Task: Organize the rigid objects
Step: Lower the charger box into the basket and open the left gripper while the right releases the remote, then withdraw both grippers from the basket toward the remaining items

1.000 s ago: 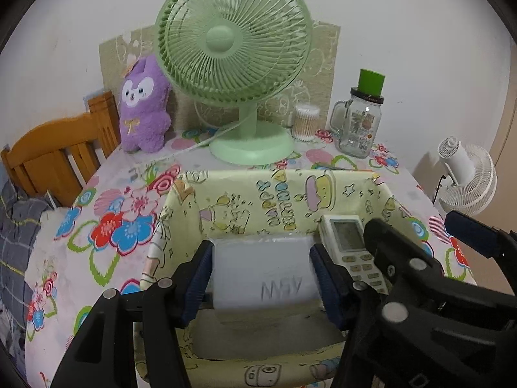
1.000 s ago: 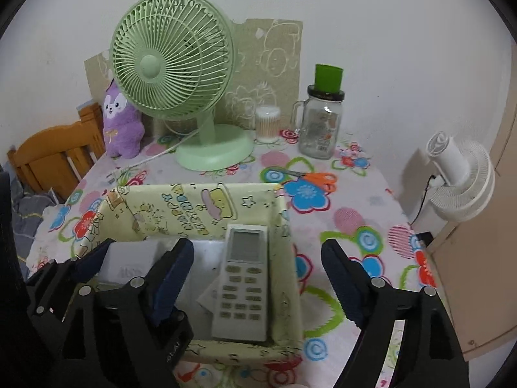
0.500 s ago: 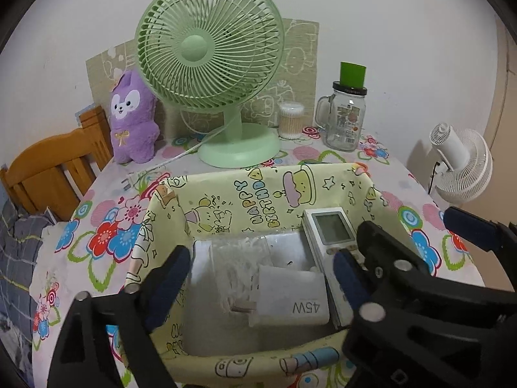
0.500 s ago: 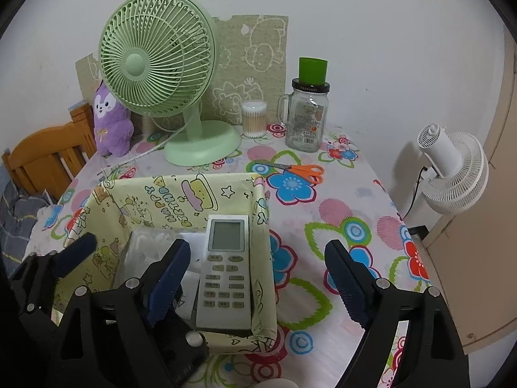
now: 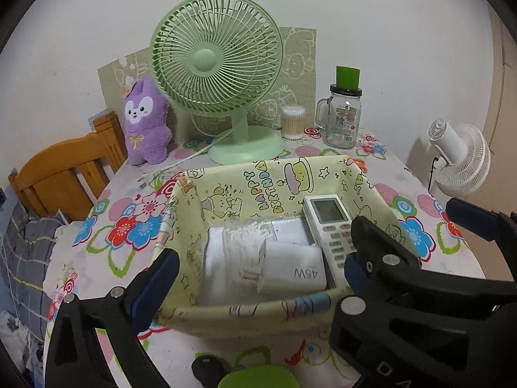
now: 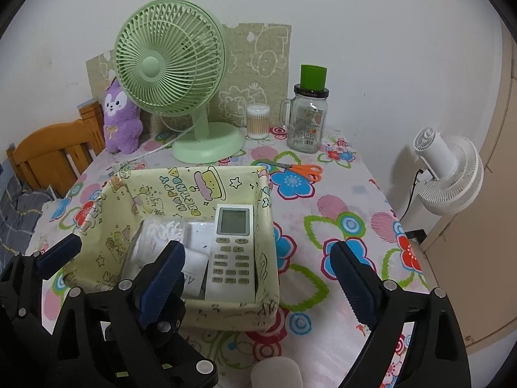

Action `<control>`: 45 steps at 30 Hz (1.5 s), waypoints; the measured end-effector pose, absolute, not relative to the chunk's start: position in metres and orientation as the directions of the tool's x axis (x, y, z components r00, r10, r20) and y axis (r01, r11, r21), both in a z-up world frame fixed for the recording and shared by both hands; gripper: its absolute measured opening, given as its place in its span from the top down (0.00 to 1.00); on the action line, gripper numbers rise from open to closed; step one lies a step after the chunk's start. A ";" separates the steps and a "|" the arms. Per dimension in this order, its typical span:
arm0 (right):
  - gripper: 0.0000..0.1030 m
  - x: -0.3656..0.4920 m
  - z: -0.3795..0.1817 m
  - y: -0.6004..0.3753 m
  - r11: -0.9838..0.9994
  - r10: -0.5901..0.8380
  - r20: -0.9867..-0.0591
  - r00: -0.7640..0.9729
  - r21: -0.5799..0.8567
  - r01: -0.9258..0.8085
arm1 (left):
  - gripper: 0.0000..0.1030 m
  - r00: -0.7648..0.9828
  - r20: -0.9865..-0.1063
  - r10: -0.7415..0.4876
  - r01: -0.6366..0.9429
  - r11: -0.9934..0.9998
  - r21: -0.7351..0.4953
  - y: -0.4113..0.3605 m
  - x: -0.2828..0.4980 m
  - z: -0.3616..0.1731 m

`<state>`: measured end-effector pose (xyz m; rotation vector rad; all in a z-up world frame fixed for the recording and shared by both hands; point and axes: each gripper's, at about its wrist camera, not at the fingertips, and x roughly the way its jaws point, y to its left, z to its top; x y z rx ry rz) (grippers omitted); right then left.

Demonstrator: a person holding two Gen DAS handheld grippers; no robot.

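A yellow cartoon-print fabric basket (image 5: 258,190) (image 6: 181,187) stands on the flowered table. Inside lie a white 45W charger (image 5: 290,273) with a bagged coiled cable (image 5: 242,242) on the left and a white remote control (image 5: 329,226) (image 6: 232,252) on the right. My left gripper (image 5: 255,278) is open and empty, held just in front of the basket's near rim. My right gripper (image 6: 258,278) is open and empty, above the basket's near right corner. Orange-handled scissors (image 6: 297,169) lie on the table behind the basket.
At the back stand a green desk fan (image 5: 219,74), a purple plush (image 5: 145,123), a cotton-swab jar (image 5: 293,122) and a glass mug jar with a green lid (image 5: 344,116). A wooden chair (image 5: 64,174) is left; a white floor fan (image 5: 458,158) right.
My left gripper opened and let go of the white charger, which now lies in the basket. Both grippers have pulled back and up from the basket.
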<state>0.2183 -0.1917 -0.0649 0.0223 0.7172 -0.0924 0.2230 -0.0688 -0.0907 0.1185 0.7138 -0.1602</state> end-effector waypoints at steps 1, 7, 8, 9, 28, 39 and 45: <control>0.08 0.216 -0.064 -0.191 0.996 -0.078 -0.655 0.752 -0.014 0.092 | 0.00 0.745 -0.659 -0.104 0.185 0.981 0.054 -0.068 0.221 -0.090; 0.07 0.200 -0.056 -0.188 0.996 -0.083 -0.639 0.765 -0.020 0.091 | 0.00 0.747 -0.657 -0.102 0.183 0.982 0.056 -0.066 0.206 -0.082; 0.07 0.196 -0.054 -0.188 0.995 -0.088 -0.634 0.769 -0.025 0.094 | 0.00 0.751 -0.653 -0.099 0.183 0.981 0.061 -0.066 0.203 -0.080; 0.06 0.193 -0.053 -0.188 0.995 -0.091 -0.630 0.771 -0.027 0.095 | 0.00 0.753 -0.651 -0.097 0.183 0.981 0.065 -0.066 0.200 -0.079; 0.05 0.132 -0.033 -0.187 0.997 -0.073 -0.586 0.807 -0.013 0.081 | 0.00 0.781 -0.615 -0.110 0.185 0.981 0.059 -0.062 0.140 -0.060; 0.05 0.101 -0.034 -0.186 0.997 -0.074 -0.579 0.812 -0.018 0.078 | 0.00 0.788 -0.605 -0.111 0.182 0.982 0.056 -0.058 0.110 -0.061; 0.05 0.088 -0.039 -0.185 0.998 -0.059 -0.578 0.814 -0.002 0.070 | 0.00 0.788 -0.603 -0.122 0.179 0.983 0.035 -0.054 0.098 -0.064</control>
